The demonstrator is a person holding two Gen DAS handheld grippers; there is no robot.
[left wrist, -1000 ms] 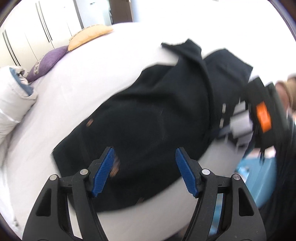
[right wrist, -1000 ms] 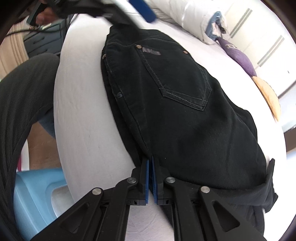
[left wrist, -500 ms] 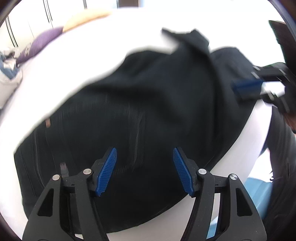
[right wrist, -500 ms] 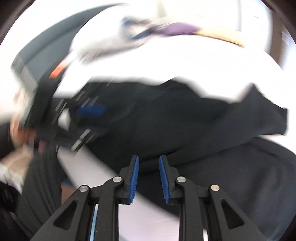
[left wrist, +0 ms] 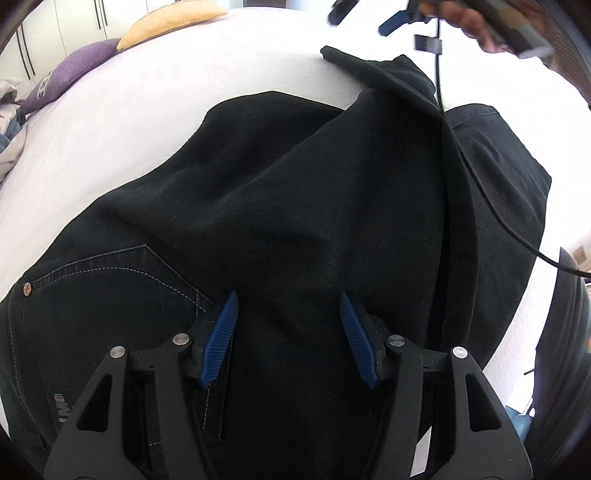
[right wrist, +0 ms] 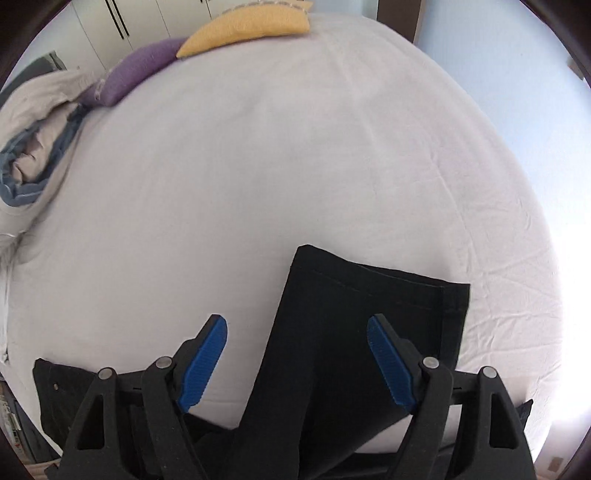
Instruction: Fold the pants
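Black pants (left wrist: 314, 221) spread on white bed (right wrist: 258, 166), one leg folded over, hem end far right. Small pale lettering near waistband at near left, unreadable. Left gripper (left wrist: 288, 332) just above the seat, jaws wide, holding nothing. Right gripper (right wrist: 297, 358) above the hem, jaws wide too. Yellow pillow (right wrist: 247, 27) and purple pillow (right wrist: 136, 72) far left.

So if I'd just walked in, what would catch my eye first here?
The black jeans, rumpled over the near side of the white bed, one leg end lying flat on the sheet. Next, both tools' blue-padded fingers: the left gripper and right gripper are open above the fabric. At the far end lie a yellow pillow and a purple pillow.
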